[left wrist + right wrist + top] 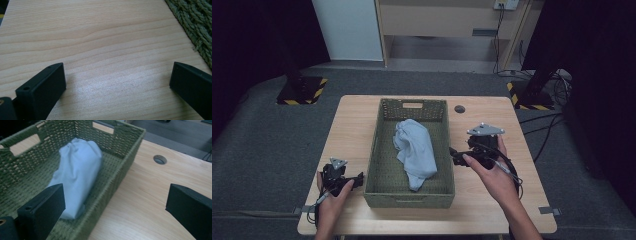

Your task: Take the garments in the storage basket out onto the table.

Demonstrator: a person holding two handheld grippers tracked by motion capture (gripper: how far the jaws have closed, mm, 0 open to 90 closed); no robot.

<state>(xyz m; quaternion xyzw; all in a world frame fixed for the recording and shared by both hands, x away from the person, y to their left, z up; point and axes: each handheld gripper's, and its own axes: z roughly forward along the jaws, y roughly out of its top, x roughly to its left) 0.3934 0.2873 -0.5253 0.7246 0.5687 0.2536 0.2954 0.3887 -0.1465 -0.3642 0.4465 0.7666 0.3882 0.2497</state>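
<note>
A pale blue cloth (414,148) lies crumpled inside a green woven basket (381,186) at the middle of the wooden table (352,120). In the right gripper view the cloth (76,167) rests on the basket's floor, near its right wall (117,173). My right gripper (455,156) hovers open just over the basket's right rim, jaws wide apart with nothing between them. On the table left of the basket, my left gripper (358,180) is open too, its jaws spread above bare wood (112,62), with the basket's edge (197,27) at the upper right.
A round cable hole (459,108) sits in the table behind the basket's right corner, also in the right gripper view as the hole (160,159). Stands with yellow-black bases (302,90) flank the table on the grey floor.
</note>
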